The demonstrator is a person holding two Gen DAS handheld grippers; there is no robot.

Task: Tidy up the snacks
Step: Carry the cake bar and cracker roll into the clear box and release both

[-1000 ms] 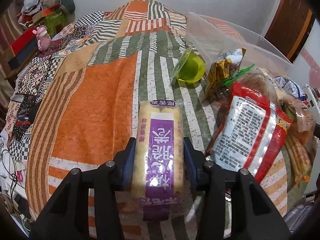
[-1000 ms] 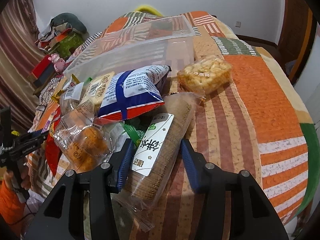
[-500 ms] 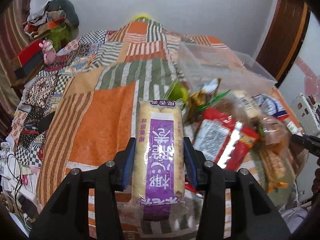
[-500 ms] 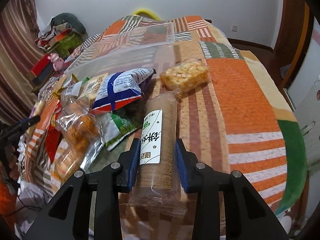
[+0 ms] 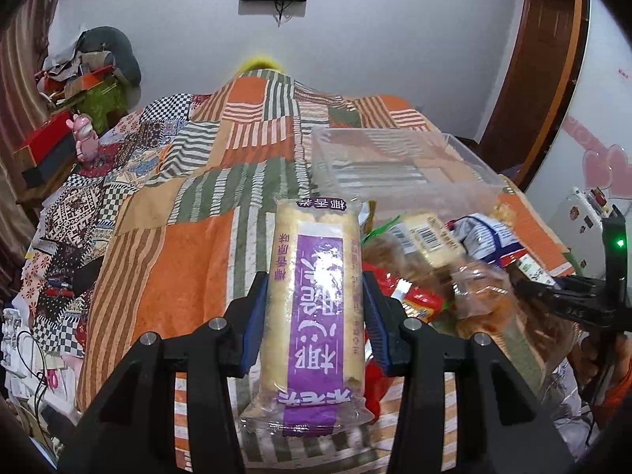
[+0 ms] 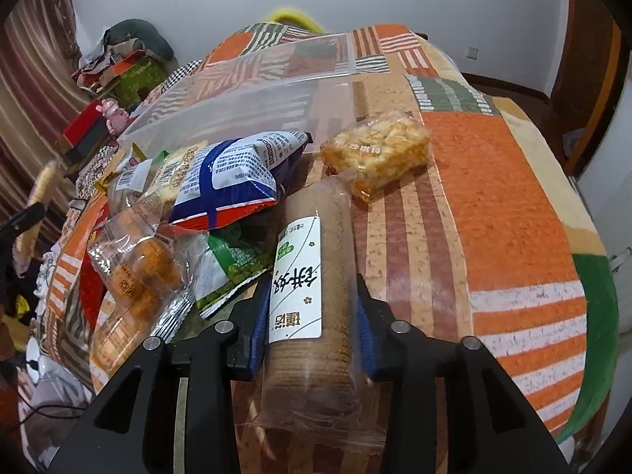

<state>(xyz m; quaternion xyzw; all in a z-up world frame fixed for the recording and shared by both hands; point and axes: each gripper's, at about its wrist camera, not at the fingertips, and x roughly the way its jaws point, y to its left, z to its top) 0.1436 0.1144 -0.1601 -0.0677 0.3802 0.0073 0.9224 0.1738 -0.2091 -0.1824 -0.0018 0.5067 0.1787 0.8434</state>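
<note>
Patchwork quilt [image 6: 493, 181] covers one bed, and one clear bin [image 6: 252, 106] sits far ahead of both claws. Left of the right claw [image 6: 310, 331] lie one blue-white bag [image 6: 237, 173] and one green pack [image 6: 229, 264]; one yellow snack tray [image 6: 375, 150] lies ahead. That claw grips one brown biscuit roll [image 6: 316, 316]. The left claw [image 5: 314, 324] grips one purple roll [image 5: 314, 300], raised above the quilt.
</note>
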